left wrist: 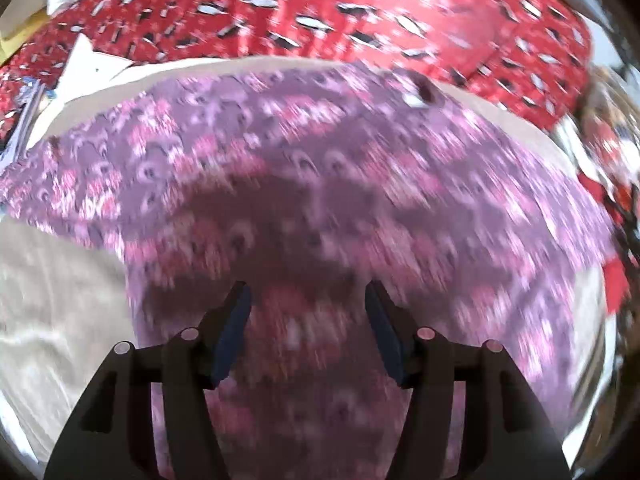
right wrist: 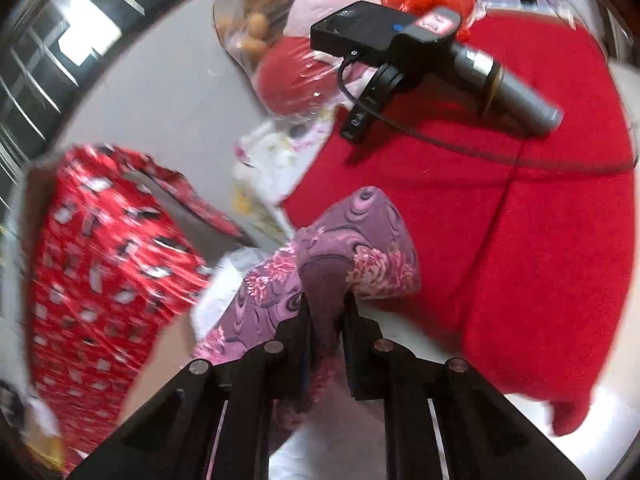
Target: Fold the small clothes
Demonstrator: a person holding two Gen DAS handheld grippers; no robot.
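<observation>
Two views, differing content. Left wrist view: left gripper (left wrist: pixel 308 300) over the purple floral garment (left wrist: pixel 320 160), which lies spread on a beige surface (left wrist: pixel 60 300); jaws apart, nothing pinched between them. One red patterned cloth (left wrist: pixel 360 12) beyond the garment. Picture heavily motion-blurred; print details unreadable.

Right wrist view only: right gripper (right wrist: pixel 326 308) clamped on a bunched fold of the purple floral garment (right wrist: pixel 360 236), lifted off the surface. One handheld grey-and-black device (right wrist: pixel 432 52) with cable lies on one red blanket (right wrist: pixel 540 220). Plastic-wrapped soft items (right wrist: pixel 296 76) behind it, count uncertain. Fabric between the fingers partly hidden.
</observation>
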